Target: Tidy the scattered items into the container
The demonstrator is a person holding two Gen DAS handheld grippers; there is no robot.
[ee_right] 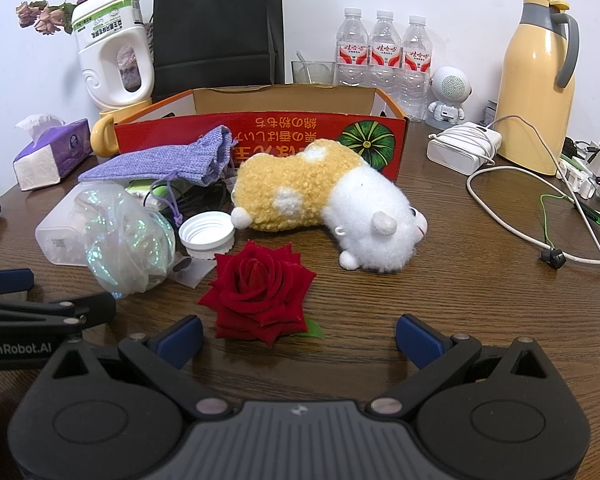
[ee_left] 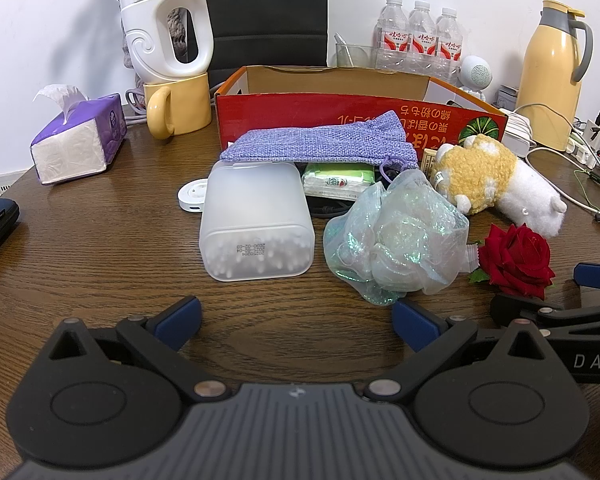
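Observation:
A red cardboard box stands open at the table's back. Before it lie a purple cloth pouch, a frosted cotton-swab box, an iridescent mesh bag, a yellow-and-white plush toy, a red rose, a white cap and a wipes packet. My left gripper is open, just short of the swab box and mesh bag. My right gripper is open, with the rose just ahead between its fingers.
A tissue box, yellow mug with a white jug, water bottles, a yellow thermos, a small speaker, a white charger and cables ring the wooden table.

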